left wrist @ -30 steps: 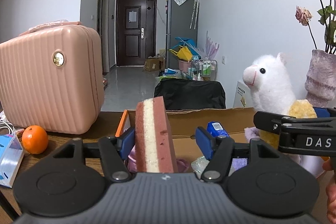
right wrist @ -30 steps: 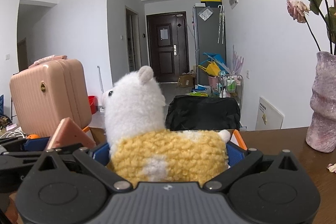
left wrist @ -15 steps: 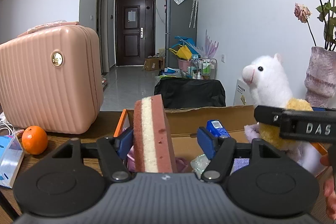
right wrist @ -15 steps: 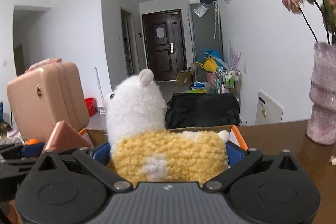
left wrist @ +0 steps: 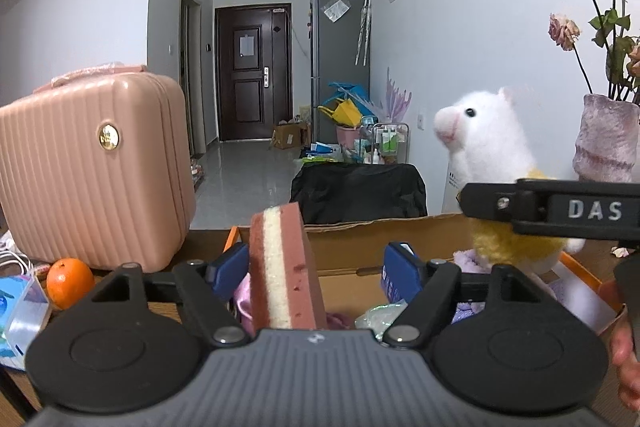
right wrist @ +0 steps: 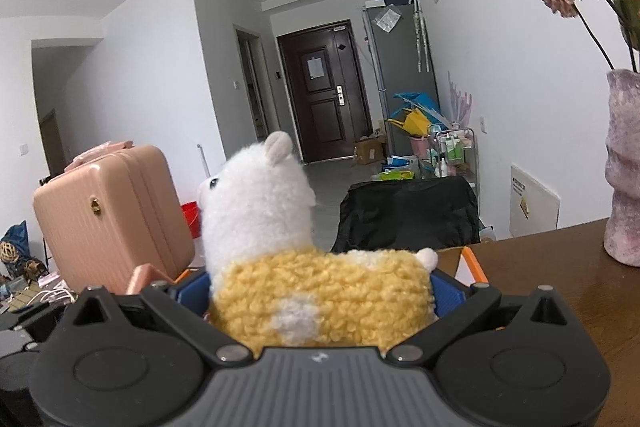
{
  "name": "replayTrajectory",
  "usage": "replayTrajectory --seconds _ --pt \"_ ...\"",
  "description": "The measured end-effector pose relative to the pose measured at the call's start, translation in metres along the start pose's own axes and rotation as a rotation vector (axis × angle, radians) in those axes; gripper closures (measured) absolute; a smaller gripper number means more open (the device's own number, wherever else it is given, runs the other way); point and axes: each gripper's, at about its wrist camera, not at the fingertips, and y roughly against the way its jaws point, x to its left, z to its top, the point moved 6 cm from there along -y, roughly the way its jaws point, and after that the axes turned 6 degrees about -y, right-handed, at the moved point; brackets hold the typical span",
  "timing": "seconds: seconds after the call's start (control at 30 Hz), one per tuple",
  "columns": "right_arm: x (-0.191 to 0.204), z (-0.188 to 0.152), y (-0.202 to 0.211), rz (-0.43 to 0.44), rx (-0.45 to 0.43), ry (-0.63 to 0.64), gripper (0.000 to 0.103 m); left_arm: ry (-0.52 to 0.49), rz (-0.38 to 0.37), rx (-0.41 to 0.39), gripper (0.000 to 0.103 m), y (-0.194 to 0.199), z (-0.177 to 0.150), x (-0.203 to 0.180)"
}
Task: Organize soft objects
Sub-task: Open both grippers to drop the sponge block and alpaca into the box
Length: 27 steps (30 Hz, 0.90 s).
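Since a second ago the right gripper (right wrist: 320,291) has carried the alpaca plush (right wrist: 320,291) higher, so that in the left wrist view its white head now rides well above the far wall of the cardboard box (left wrist: 400,235), while the left gripper (left wrist: 316,267) has hardly shifted. The coming move, by judgement a lowering into the box, turns on this: both soft things hang above the open box, the sponge (left wrist: 284,267) over its left part and the plush over its right, so each has only to go down. The sponge stands on end, its long axis upright and tilted slightly left, with the cream layer between two reddish ones facing the camera. The left gripper's fingers stand wide apart; the sponge sits against the left blue pad (left wrist: 230,265), and a clear gap separates it from the right pad (left wrist: 400,271), so it looks barely pinched, if at all, and whether anything truly grips it cannot be told. The right gripper's fingers are also spread wide, but the yellow woolly body fills the whole span between the blue pads, pressed on both sides, so it is firmly held, head up and facing left. Inside the box lie a lilac fabric piece (left wrist: 466,259) and other soft items. Beyond, on the wooden table (right wrist: 560,267), stand a pink suitcase (left wrist: 92,171), an orange (left wrist: 70,277) and a vase (right wrist: 624,171).
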Motion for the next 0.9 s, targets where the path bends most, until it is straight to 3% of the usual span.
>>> replayTrajectory --seconds 0.47,0.9 --pt "0.035 -0.007 -0.017 -0.019 0.055 0.022 0.003 0.0 0.024 0.069 0.024 0.009 -0.015 0.017" --pt "0.031 -0.019 -0.029 -0.008 0.097 -0.028 0.0 -0.024 -0.067 0.048 0.013 0.015 -0.02 0.003"
